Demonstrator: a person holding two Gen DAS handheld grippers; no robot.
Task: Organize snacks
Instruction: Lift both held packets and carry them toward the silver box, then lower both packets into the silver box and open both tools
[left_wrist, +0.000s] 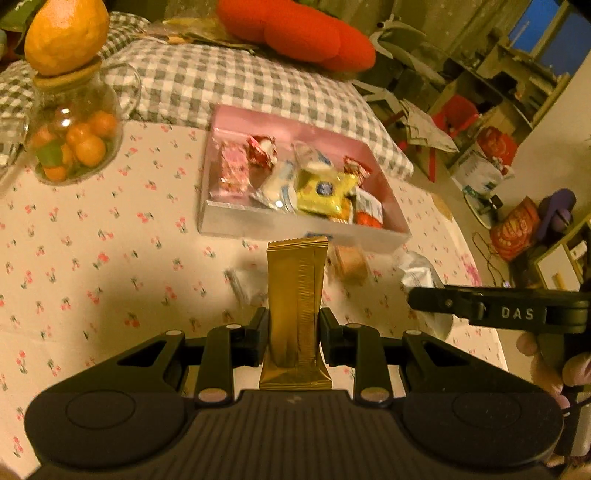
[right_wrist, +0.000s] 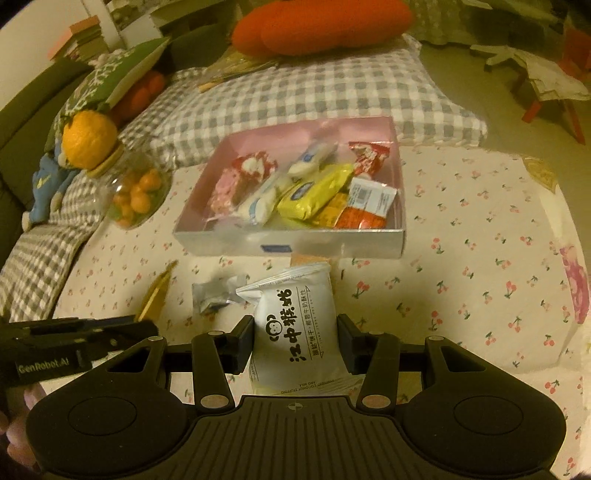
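Observation:
My left gripper is shut on a gold snack bar and holds it upright above the cloth, short of the pink box. My right gripper is shut on a white biscuit packet with black print, also in front of the pink box. The box holds several wrapped snacks, among them a yellow packet. A small silver packet and a tan packet lie on the cloth before the box. The right gripper shows in the left wrist view.
A glass jar of small oranges with a large orange on its lid stands at the left. A grey checked cushion and a red plush lie behind the box. The cherry-print cloth covers the table.

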